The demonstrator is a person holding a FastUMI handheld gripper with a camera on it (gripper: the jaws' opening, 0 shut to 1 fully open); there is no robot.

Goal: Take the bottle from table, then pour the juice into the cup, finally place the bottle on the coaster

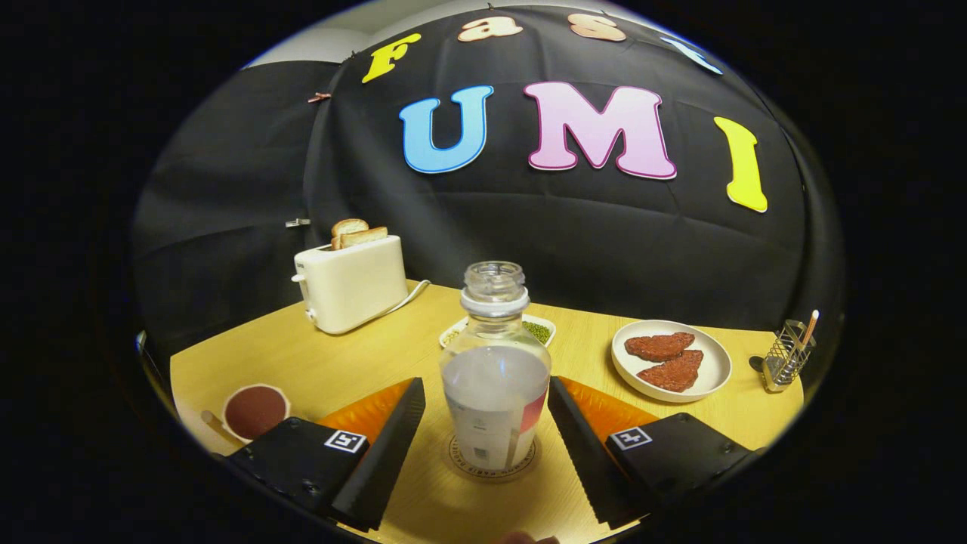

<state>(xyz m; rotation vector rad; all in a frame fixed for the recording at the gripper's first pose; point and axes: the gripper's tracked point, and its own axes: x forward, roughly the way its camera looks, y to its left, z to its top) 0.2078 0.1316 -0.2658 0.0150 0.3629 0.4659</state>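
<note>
Nearest us, the gripper point(483, 438) has its jaws spread wide, the two fingers point(385, 446) flanking the bottle point(495, 370) without touching it. We see the bottle upright and uncapped on the coaster point(456, 459), between the fingers. Left of the fingers sits the cup point(254, 412), filled with dark liquid. Beyond the bottle lies a dish point(540, 327) of green beans; to the right, a plate point(671, 360) with two patties and a wire holder point(787, 355). Far left, a toaster point(351, 283) holds bread on the table point(302, 363).
</note>
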